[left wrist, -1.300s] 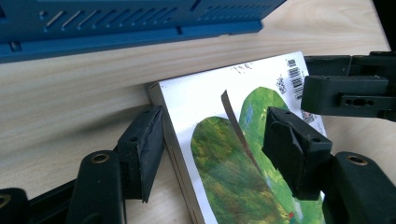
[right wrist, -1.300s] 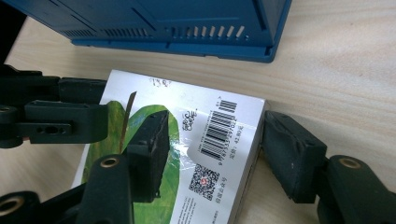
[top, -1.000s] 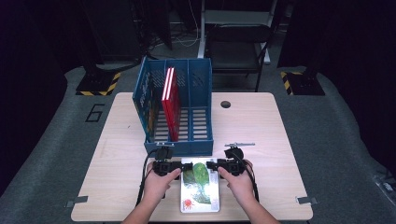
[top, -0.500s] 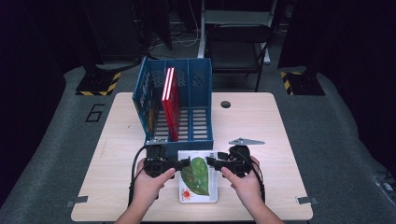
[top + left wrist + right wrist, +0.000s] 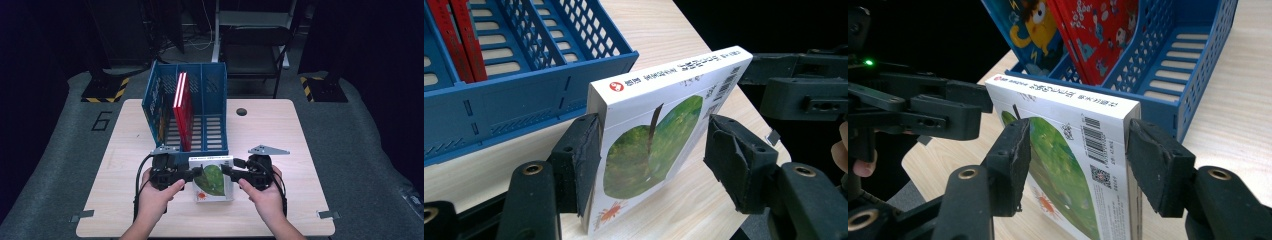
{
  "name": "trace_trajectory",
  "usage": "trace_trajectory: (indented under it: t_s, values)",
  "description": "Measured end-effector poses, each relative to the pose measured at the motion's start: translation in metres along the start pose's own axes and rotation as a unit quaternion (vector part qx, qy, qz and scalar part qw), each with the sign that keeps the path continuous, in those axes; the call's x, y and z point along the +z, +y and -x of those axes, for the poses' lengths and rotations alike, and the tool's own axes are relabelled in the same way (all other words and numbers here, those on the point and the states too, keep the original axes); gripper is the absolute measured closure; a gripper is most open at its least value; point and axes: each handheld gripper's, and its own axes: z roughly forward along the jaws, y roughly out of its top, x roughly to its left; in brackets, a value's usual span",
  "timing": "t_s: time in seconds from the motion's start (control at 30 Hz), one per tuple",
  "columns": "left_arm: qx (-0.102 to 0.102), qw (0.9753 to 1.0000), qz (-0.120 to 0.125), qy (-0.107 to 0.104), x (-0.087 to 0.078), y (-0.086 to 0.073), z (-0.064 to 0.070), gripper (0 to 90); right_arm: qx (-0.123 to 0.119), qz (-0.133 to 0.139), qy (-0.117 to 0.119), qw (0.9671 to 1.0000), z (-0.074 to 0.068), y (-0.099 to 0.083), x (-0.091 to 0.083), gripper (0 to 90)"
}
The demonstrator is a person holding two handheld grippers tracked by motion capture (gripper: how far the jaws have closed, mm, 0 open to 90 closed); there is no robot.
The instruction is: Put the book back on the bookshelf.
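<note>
A: Where's the book (image 5: 212, 178)?
B: Near edge of worktop (image 5: 280, 130), just in front of blue rack (image 5: 200, 120), tilted up.
A: Fingers?
B: Left gripper (image 5: 192, 174) & right gripper (image 5: 229, 173) both clamp its sides.

We're in a dim lab or test studio: beyond the left gripper (image 5: 192, 173) a pale wooden table (image 5: 280, 130) stands on grey floor mats, one numbered 6 (image 5: 102, 121), with hazard-striped tape (image 5: 106, 90), a metal chair (image 5: 255, 45) and trailing cables (image 5: 197, 42) farther back.
</note>
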Motion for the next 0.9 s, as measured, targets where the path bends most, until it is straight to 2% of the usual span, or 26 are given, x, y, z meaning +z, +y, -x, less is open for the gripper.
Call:
trace_trajectory:
  t_s: [0.03, 0.07, 0.33, 0.57, 0.7, 0.77, 0.9]
  values:
    - [-0.002, 1.0, 0.0, -0.001, -0.001, 0.0, 0.001, 39.4, 0.006, -0.002, 0.0, 1.0, -0.001, 0.0, -0.001, 42.7]
    - [0.0, 1.0, 0.001, -0.002, -0.001, 0.0, 0.001, 39.4, -0.003, 0.005, 0.0, 1.0, -0.001, 0.001, -0.002, 42.6]
    - [0.002, 0.9999, 0.0, -0.011, -0.002, -0.001, 0.004, 39.4, -0.006, 0.007, 0.0, 1.0, 0.0, -0.001, -0.005, 42.7]
    - [0.016, 0.9995, 0.0, -0.026, -0.006, -0.009, 0.014, 40.1, -0.006, 0.005, 0.005, 1.0, 0.001, -0.013, -0.017, 43.6]
    - [0.024, 0.9995, -0.003, -0.018, -0.008, -0.014, 0.02, 40.1, -0.011, 0.004, 0.012, 0.9999, 0.0, -0.019, -0.024, 44.7]
    - [0.023, 0.9995, -0.004, -0.024, -0.011, -0.016, 0.021, 40.2, -0.016, 0.004, 0.011, 0.9998, -0.002, -0.022, -0.027, 44.7]
    - [0.03, 0.9993, -0.002, -0.02, -0.013, -0.02, 0.024, 40.4, -0.02, 0.0, 0.01, 0.9998, -0.007, -0.025, -0.031, 44.6]
